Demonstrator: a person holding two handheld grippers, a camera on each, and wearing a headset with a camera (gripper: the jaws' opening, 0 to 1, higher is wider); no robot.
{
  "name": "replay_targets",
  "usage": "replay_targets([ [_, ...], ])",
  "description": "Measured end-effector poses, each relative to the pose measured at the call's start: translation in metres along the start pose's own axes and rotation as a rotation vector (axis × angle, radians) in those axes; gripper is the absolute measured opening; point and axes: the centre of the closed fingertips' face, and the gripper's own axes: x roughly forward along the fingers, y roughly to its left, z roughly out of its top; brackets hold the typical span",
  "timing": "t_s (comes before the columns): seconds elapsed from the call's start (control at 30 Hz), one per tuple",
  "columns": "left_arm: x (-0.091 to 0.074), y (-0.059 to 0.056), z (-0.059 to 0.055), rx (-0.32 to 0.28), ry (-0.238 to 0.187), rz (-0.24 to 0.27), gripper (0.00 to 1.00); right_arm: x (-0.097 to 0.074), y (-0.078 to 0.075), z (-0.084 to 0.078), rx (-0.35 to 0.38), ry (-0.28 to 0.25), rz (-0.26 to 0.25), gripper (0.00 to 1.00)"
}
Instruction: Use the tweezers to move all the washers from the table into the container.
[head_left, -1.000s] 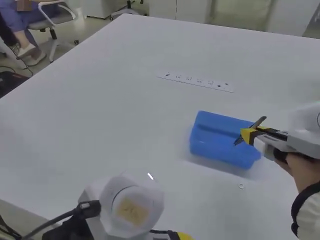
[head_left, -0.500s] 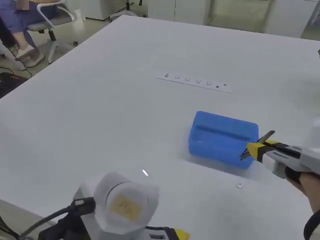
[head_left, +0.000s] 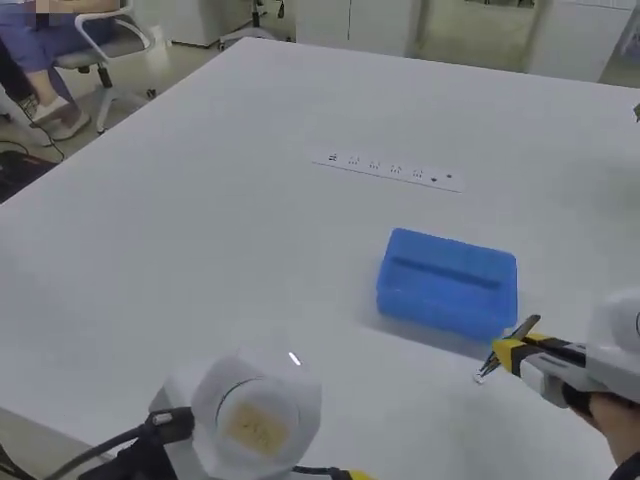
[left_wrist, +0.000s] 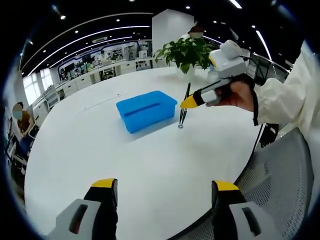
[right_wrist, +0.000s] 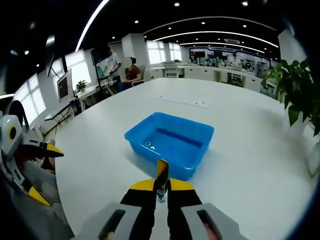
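The blue container (head_left: 447, 280) sits on the white table (head_left: 200, 230); two washers (right_wrist: 148, 145) lie inside it. My right gripper (right_wrist: 161, 186) is shut on black tweezers (right_wrist: 161, 175). In the head view the right gripper (head_left: 512, 350) is just in front of the container's near right corner. The tweezers (left_wrist: 184, 107) point down, with their tips on a small washer (left_wrist: 180, 127) on the table. My left gripper (left_wrist: 162, 197) stands open and empty, well back near the table's front edge.
A flat white socket strip (head_left: 388, 168) lies beyond the container. Office chairs and a seated person (head_left: 60, 40) are off the far left corner. A potted plant (left_wrist: 187, 50) stands past the table. The table's front edge (head_left: 60, 425) is close to the left gripper.
The right gripper and tweezers moved from over the container's near right part back and down to the table in front of it. The left gripper has barely moved.
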Motion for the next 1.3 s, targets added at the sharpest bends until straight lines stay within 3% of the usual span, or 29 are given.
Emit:
replay_targets([
  [1.3,0.0013,-0.0011,-0.0036,0.005,0.011,0.003,0.77,0.0051,0.0024,-0.001,-0.043,-0.001,-0.024,0.03],
])
